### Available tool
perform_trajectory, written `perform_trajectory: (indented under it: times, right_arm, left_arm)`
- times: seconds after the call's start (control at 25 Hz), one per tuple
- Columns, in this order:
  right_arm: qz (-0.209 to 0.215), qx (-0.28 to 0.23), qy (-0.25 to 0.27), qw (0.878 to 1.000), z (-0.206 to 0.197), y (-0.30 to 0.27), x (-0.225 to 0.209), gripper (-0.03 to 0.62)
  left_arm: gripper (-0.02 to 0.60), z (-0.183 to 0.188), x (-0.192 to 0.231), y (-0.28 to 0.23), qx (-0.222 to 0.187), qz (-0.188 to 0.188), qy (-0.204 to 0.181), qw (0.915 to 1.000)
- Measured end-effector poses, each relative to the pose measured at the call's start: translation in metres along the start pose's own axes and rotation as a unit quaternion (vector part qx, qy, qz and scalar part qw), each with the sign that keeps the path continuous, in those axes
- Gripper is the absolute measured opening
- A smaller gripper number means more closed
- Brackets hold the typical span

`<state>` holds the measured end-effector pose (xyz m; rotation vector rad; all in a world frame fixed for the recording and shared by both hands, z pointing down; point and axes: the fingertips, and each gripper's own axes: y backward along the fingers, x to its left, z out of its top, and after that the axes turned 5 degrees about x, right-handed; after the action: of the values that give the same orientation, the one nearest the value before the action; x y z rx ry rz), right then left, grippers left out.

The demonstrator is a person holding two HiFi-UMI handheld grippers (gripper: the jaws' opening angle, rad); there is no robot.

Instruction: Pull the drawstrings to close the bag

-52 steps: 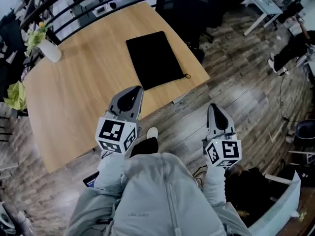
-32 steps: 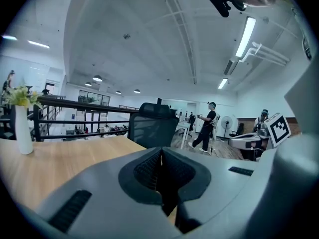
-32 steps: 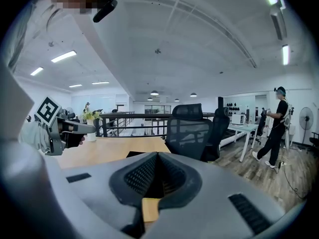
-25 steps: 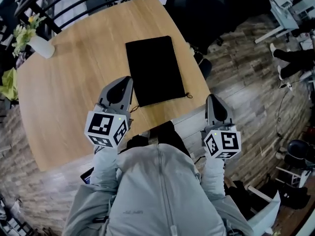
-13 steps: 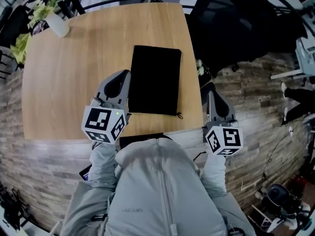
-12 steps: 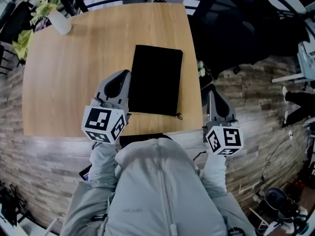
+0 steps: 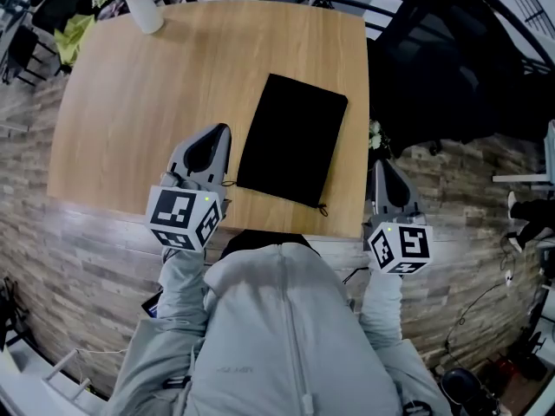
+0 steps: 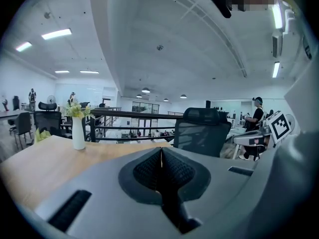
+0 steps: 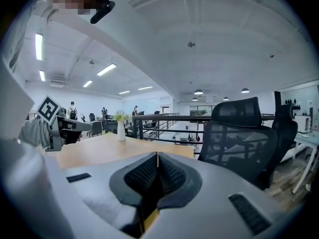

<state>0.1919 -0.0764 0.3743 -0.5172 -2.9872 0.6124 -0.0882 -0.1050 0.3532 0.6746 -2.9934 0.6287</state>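
Note:
A flat black drawstring bag (image 7: pixel 293 141) lies on the wooden table (image 7: pixel 130 102), its mouth toward the near edge. A short cord end (image 7: pixel 323 206) shows at the mouth's right corner and another (image 7: pixel 227 183) at its left corner. My left gripper (image 7: pixel 214 141) is shut and empty, hovering over the table just left of the bag. My right gripper (image 7: pixel 381 173) is also shut and empty, and is off the table's right edge, to the right of the bag. In both gripper views the jaws meet with nothing between them, and the bag is hidden.
A white vase with flowers (image 7: pixel 143 11) stands at the table's far left corner. A black office chair (image 7: pixel 434 68) is beyond the table's right side, also seen as the chair (image 9: pixel 239 138) ahead of my right gripper. A railing (image 8: pixel 129 116) runs behind the table.
The head view has swung round the table, so table and bag now sit turned clockwise in the picture. Both grippers stay shut near the table's near edge, either side of the bag's mouth.

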Motion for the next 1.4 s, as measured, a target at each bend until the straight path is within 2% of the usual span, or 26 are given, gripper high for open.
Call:
perform_trajectory:
  times: [0.24,0.68,0.92,1.4]
  right_arm:
    - [0.000,0.006,0.002,1.000,-0.004,-0.003,0.014,0.023]
    - [0.003,0.031,0.004,0.999,-0.025,-0.002,0.026,0.025]
    - [-0.001,0.061,-0.008,0.998,-0.048,0.002,0.028,0.025]
    - [0.027,0.114,-0.033,0.993,-0.102,0.005,0.045,0.026]
  left_arm:
    - [0.028,-0.011,0.007,0.005,0.012,-0.006,-0.001,0.9999]
    - [0.028,-0.031,0.007,-0.002,0.039,-0.038,-0.013,0.9984]
    - [0.028,-0.061,0.010,-0.002,0.077,-0.048,-0.014,0.9957]
    - [0.029,-0.137,0.006,-0.006,0.164,-0.069,-0.011,0.9839]
